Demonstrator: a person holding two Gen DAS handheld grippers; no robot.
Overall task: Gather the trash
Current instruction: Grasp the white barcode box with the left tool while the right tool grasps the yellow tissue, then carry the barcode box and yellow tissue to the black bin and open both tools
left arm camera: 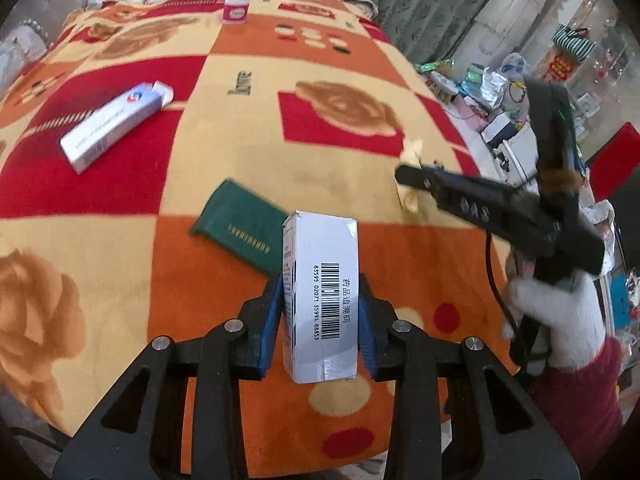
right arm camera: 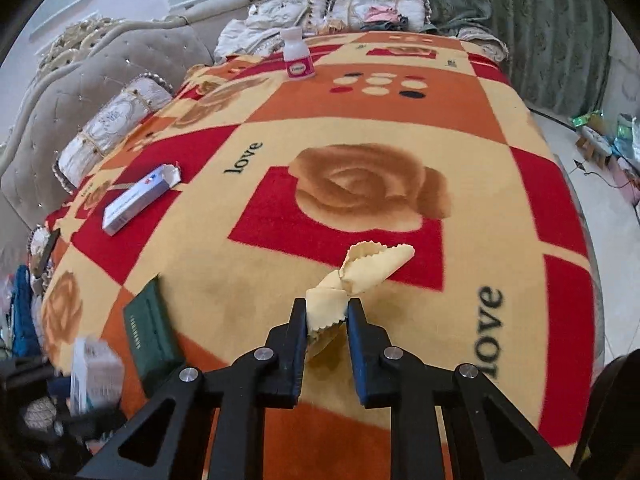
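Gripping a white barcoded box [left arm camera: 320, 300], the left tool [left arm camera: 320, 312] holds it above the bed's blanket [left arm camera: 248, 152]. Right tool [right arm camera: 327, 320] clamps a crumpled yellow cloth [right arm camera: 360, 272]. Green booklet [left arm camera: 240, 226], long silver carton [left arm camera: 114, 124] and pink-labelled bottle [left arm camera: 237, 0] lie well apart beyond.

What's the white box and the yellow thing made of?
The white box looks like thin matte cardboard: folded flaps, printed barcode. The yellow thing seems to be soft cloth: it folds limply and has zigzag-cut edges, though crinkled paper is possible.
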